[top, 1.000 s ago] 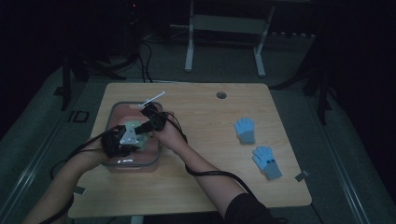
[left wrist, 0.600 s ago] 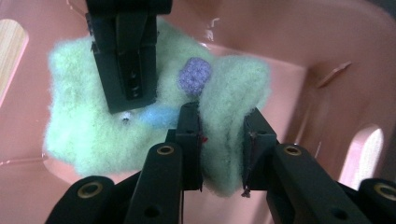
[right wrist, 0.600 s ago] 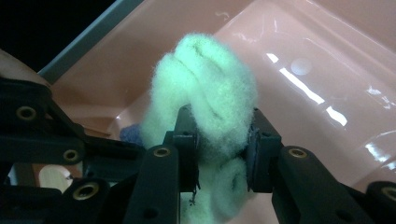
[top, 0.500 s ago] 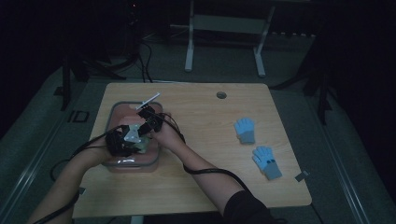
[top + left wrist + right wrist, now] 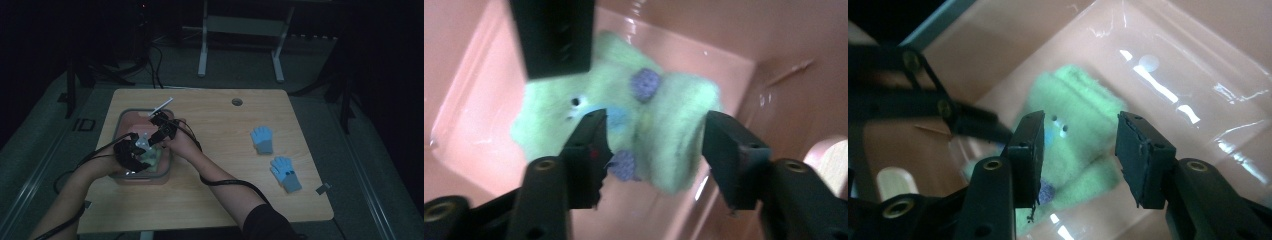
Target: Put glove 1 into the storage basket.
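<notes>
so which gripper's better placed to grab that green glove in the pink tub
Left, probably. Its open jaws already straddle the green glove inside the pink tub. The right gripper is open too and above the glove, but it looks farther off.

one wooden table (image 5: 215, 200), one pink bin (image 5: 131, 119) on it, one green fuzzy glove (image 5: 664, 130) inside, two blue gloves (image 5: 262, 139) (image 5: 285, 172) off to the side, and two grippers (image 5: 136, 156) (image 5: 161, 131).

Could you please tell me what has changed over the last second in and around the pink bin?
Little changed: both grippers, left and right, stay over the pink bin, jaws open around the green fuzzy toy, hands shifting only slightly. The two blue gloves remain where they were.
</notes>
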A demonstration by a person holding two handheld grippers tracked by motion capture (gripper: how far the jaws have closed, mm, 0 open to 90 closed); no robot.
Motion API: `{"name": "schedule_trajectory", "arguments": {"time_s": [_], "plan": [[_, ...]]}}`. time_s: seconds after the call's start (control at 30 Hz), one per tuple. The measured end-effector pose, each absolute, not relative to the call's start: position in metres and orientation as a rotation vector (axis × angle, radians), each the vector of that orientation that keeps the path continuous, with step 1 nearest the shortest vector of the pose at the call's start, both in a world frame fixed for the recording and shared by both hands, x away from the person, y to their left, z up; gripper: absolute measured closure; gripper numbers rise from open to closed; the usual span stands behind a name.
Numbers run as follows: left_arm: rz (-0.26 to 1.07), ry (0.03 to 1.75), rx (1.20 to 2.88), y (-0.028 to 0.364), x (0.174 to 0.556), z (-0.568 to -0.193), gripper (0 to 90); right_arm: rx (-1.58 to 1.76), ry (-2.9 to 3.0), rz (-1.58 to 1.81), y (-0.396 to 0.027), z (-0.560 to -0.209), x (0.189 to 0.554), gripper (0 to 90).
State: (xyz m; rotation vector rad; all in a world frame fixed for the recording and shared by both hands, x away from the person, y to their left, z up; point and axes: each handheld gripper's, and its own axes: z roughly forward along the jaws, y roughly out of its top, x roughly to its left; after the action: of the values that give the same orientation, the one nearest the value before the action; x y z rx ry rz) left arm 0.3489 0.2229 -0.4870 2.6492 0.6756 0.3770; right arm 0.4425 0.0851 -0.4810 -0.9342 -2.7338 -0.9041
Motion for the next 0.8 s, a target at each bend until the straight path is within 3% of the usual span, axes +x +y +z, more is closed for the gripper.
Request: {"name": "schedule_trajectory", "arguments": {"time_s": [0.27, 0.8], "plan": [[0.377, 0.840, 2.543, 0.225, 0.341, -0.472, 36.1, -0.875, -2.724, -0.999, 0.061, -0.457, 0.432, 54.9], [0.340, 0.776, 2.483, 0.183, 0.330, -0.449, 36.1, -0.790, -2.762, -1.086, 0.001, -0.434, 0.412, 53.0]]}}
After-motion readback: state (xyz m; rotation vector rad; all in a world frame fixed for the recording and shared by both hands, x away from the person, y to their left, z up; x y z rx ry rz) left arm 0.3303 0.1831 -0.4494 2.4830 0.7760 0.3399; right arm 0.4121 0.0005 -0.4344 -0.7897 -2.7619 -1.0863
